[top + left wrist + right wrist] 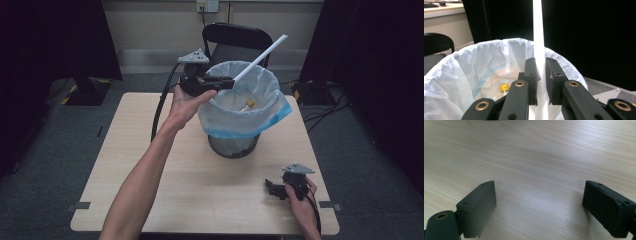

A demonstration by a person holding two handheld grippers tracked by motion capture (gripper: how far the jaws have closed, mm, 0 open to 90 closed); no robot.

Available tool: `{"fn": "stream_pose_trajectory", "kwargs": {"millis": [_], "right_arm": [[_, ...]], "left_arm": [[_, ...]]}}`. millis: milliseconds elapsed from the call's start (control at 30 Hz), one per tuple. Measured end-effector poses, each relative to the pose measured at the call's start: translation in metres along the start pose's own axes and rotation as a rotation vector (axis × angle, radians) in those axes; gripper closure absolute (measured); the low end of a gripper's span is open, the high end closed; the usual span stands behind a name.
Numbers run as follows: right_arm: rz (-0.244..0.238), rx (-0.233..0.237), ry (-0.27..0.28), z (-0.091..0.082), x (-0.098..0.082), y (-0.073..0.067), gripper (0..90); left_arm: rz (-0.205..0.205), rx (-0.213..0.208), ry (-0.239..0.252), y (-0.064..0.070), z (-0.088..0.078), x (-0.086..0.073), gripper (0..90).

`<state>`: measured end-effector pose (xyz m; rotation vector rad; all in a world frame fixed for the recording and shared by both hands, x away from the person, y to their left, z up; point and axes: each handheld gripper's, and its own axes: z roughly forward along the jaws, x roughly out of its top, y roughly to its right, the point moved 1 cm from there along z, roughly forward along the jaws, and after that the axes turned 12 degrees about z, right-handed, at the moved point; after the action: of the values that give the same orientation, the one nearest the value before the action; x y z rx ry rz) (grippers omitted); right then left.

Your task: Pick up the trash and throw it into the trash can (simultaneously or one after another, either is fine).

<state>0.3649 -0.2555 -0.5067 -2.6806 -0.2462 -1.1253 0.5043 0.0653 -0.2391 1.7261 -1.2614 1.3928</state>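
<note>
Inside, left gripper (pixel 541 75) view reveals bottle (pixel 504 89) beneath tube (pixel 538 37).

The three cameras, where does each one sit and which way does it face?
High view: above the table, looking forward and down; forearms, both grippers.
Left gripper view: rides the left gripper, facing the lined bin; black fingers clamp the white stick.
Right gripper view: faces the tabletop; fingers apart.
Shared: bin, stick.
</note>
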Motion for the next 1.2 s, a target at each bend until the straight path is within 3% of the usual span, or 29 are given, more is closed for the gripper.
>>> {"fn": "stream_pose_trajectory", "kwargs": {"millis": [233,367,733,833,1000,1200], "right_arm": [[0.000,0.000,0.000,0.000,0.000,0.000,10.9],[0.000,0.000,0.000,0.000,0.000,0.000,10.9],[0.000,0.000,0.000,0.000,0.000,0.000,10.9],[0.000,0.000,0.000,0.000,0.000,0.000,10.9],[0.000,0.000,0.000,0.000,0.000,0.000,10.9],[0.000,0.000,0.000,0.000,0.000,0.000,10.9]], "left_arm": [[-0.017,-0.013,-0.019,-0.001,0.008,-0.003,79.1],[-0.046,-0.012,-0.005,-0.003,0.007,-0.003,65.7],[-0.046,0.001,-0.001,-0.005,0.001,-0.002,33.3],[-0.055,0.003,-0.004,-0.006,-0.002,-0.003,27.7],[-0.032,0.027,-0.018,-0.007,-0.008,-0.002,22.5],[-0.052,0.057,-0.017,-0.015,-0.022,-0.007,17.5]]}}
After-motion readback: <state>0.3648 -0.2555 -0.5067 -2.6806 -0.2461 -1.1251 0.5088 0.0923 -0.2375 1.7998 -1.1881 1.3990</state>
